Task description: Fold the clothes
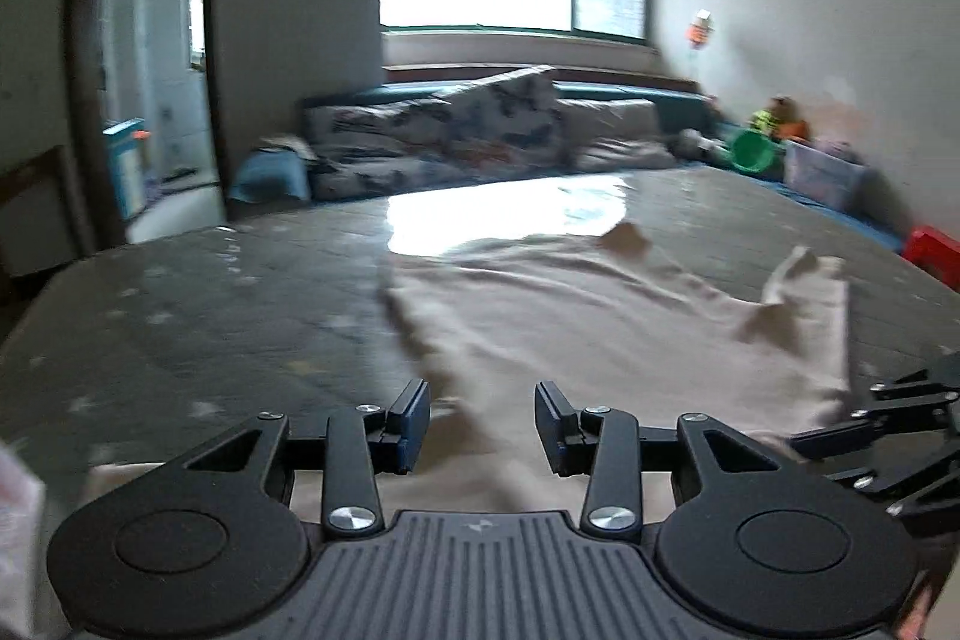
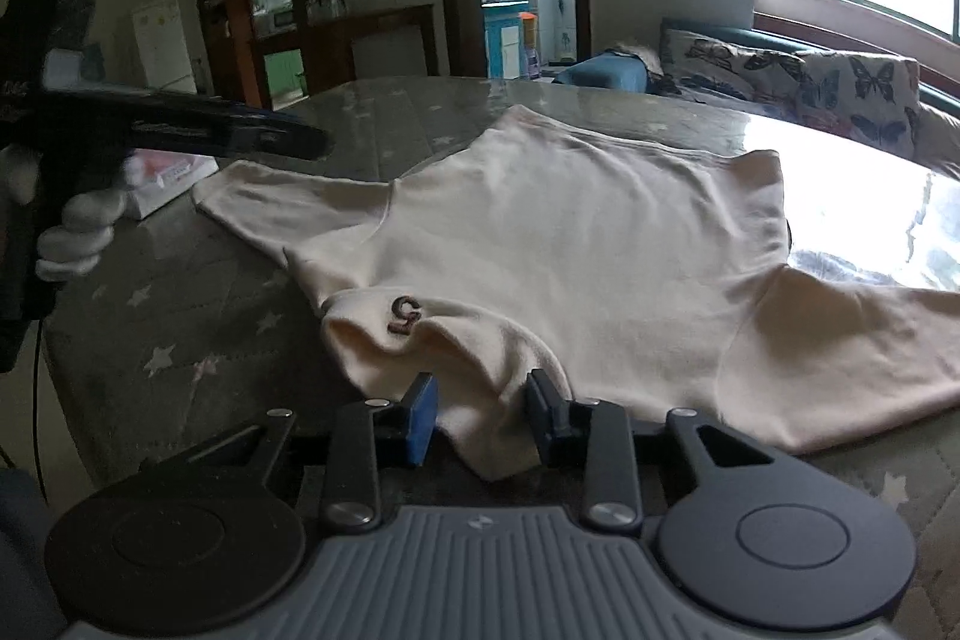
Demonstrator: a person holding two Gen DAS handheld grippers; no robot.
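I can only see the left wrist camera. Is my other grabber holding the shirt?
Observer: Looks like it. The right gripper has a bunch of the cream shirt pinched between its fingers.
Operator: Is there a picture on the shirt?
Observer: A small brown letter badge sits just beyond that bunch.
Operator: Who's holding my left grabber?
Observer: A white-gloved hand holds the left gripper, near the sleeve on the left of the right wrist view.
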